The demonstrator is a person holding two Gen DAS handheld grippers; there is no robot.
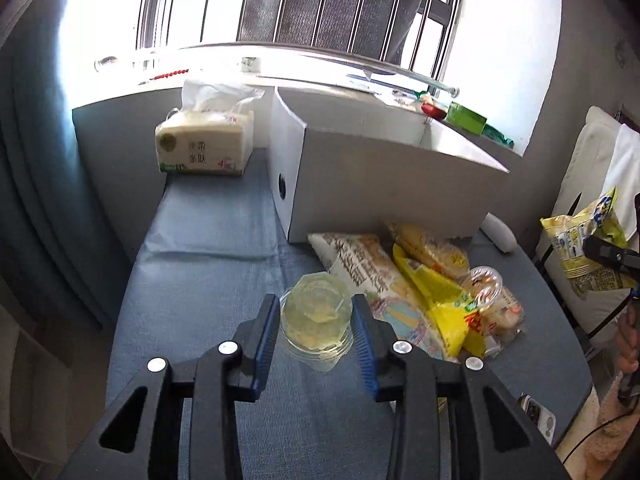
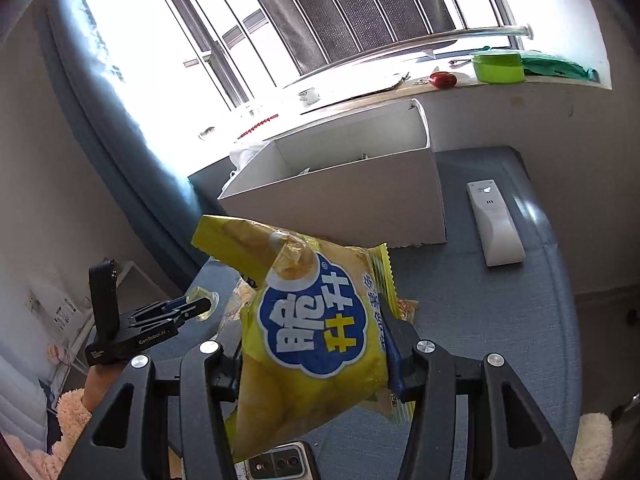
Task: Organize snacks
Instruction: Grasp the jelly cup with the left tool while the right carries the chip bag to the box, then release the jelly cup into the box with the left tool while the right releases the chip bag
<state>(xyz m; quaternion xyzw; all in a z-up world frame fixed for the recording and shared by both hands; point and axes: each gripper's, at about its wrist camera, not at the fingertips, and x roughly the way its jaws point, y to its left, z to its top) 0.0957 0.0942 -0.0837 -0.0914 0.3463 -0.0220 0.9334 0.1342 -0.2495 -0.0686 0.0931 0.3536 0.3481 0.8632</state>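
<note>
My left gripper (image 1: 316, 312) has its blue-padded jaws on both sides of a clear jelly cup (image 1: 316, 316) standing on the blue table; the pads touch or nearly touch its sides. Right of the cup lies a pile of snack packets (image 1: 424, 280). My right gripper (image 2: 314, 344) is shut on a yellow chip bag (image 2: 312, 320) and holds it in the air in front of an open white box (image 2: 344, 184). The bag (image 1: 588, 240) also shows at the right edge of the left wrist view. The white box (image 1: 380, 184) stands behind the pile.
A tissue pack (image 1: 206, 144) sits at the back left by the windowsill. A white remote (image 2: 496, 224) lies right of the box. A phone (image 2: 276, 464) lies at the table's near edge. A green container (image 2: 498, 66) and a red item (image 2: 442, 79) sit on the sill.
</note>
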